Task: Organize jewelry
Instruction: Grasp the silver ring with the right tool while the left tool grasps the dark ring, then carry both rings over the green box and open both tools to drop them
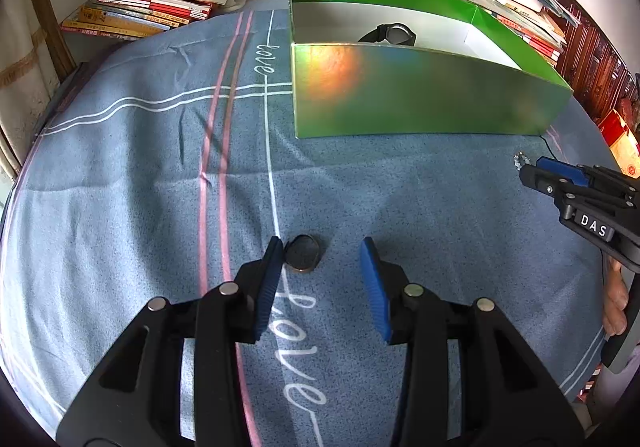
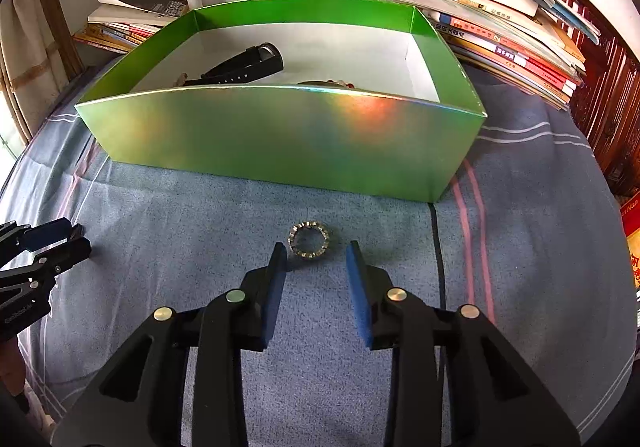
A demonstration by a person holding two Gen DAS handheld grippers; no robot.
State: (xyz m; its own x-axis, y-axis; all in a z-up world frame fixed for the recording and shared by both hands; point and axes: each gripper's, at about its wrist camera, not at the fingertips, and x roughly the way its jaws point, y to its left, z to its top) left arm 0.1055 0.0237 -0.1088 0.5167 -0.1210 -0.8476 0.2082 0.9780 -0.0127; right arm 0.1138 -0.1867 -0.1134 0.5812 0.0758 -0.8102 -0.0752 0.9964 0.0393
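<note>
The left gripper stands wide open and holds nothing; a small dark round piece lies on the blue cloth between its tips, touching the left pad and well off centre, so a closing squeeze may nudge or flip it away rather than catch it; the right gripper is likewise open and empty, with the studded ring just ahead of its tips, not yet between them, flat and thin enough to slip under the pads; beyond both, the green box already holds a black watch, and its tall near wall could snag a low carry.
</note>
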